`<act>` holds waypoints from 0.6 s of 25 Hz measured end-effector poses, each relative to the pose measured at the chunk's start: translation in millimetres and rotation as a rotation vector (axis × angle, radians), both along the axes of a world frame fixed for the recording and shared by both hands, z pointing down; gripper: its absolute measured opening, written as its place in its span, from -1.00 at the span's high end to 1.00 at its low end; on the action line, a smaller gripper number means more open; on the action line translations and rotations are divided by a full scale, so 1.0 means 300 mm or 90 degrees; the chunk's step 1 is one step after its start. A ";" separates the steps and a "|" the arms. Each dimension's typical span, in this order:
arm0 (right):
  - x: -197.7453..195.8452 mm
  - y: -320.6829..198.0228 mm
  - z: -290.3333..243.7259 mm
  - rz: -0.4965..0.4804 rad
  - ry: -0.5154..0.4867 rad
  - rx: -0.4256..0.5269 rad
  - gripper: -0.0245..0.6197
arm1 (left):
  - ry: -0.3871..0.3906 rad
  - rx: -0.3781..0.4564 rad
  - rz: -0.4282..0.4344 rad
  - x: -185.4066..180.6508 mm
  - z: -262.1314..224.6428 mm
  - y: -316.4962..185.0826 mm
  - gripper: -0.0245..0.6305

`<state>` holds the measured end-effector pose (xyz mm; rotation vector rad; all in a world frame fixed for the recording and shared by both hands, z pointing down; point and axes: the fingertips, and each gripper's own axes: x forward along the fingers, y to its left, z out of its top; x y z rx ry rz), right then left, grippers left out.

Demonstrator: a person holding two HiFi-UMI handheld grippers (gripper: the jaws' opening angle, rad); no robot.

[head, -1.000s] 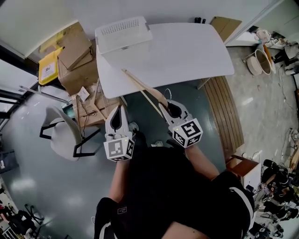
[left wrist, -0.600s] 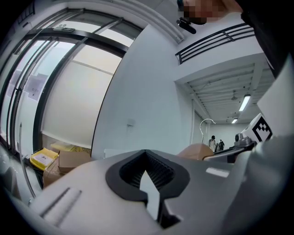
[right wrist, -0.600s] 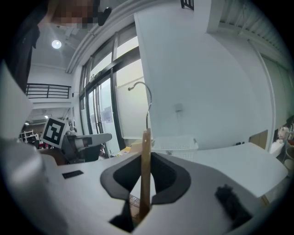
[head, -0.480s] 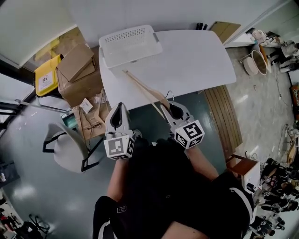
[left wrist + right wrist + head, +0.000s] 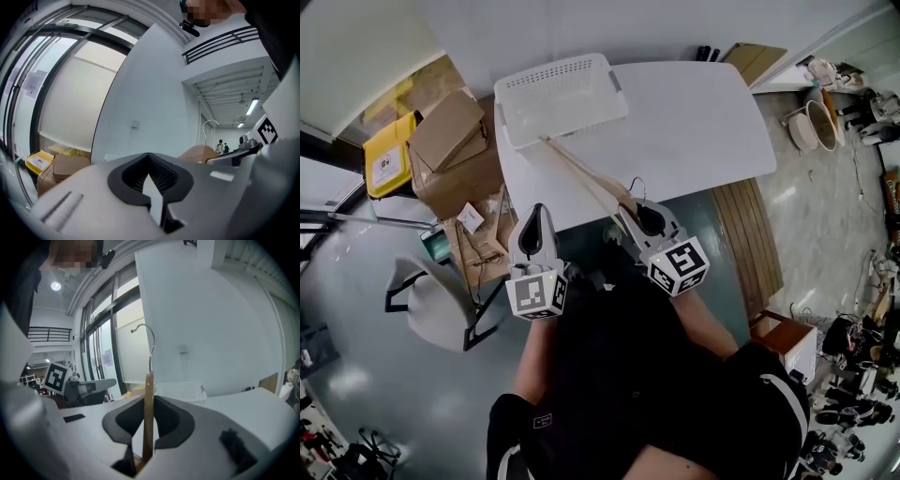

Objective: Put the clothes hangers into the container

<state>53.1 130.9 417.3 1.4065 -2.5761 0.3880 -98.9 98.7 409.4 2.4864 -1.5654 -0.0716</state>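
A white perforated container (image 5: 561,97) stands at the far left of the white table (image 5: 694,112). My right gripper (image 5: 630,214) is shut on a wooden clothes hanger (image 5: 586,173) near its metal hook; the long arm slants up-left and its tip lies by the container's near rim. In the right gripper view the hanger (image 5: 148,418) stands edge-on between the pads of the gripper (image 5: 147,427), with the container (image 5: 180,391) ahead. My left gripper (image 5: 535,217) hovers off the table's near-left edge, shut, holding nothing. In the left gripper view the left gripper (image 5: 152,187) points at a bare wall.
Cardboard boxes (image 5: 455,141) and a yellow box (image 5: 389,155) are stacked left of the table. A white chair (image 5: 431,300) stands on the floor at lower left. A slatted wooden bench (image 5: 755,234) lies right of the table. Clutter fills the far right.
Both grippers have moved forward towards the table together. The hanger's tip, which lay well short of the container, now reaches its near rim.
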 end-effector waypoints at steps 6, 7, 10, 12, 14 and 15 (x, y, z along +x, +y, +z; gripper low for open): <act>0.081 -0.157 0.015 -0.047 -0.019 -0.002 0.73 | -0.007 -0.011 -0.048 0.078 0.020 -0.128 0.92; 0.097 -0.185 0.017 -0.057 -0.020 -0.003 0.73 | -0.007 -0.012 -0.057 0.093 0.017 -0.155 0.92; 0.152 -0.266 0.012 -0.089 -0.022 -0.002 0.73 | -0.004 -0.012 -0.084 0.142 0.003 -0.231 0.92; 0.191 -0.315 0.006 -0.108 -0.023 0.001 0.73 | -0.007 -0.011 -0.103 0.176 -0.003 -0.270 0.92; 0.225 -0.358 0.005 -0.123 -0.025 0.003 0.73 | -0.009 -0.014 -0.121 0.205 -0.006 -0.296 0.92; 0.239 -0.376 0.005 -0.130 -0.027 0.004 0.73 | -0.008 -0.016 -0.130 0.216 -0.007 -0.304 0.92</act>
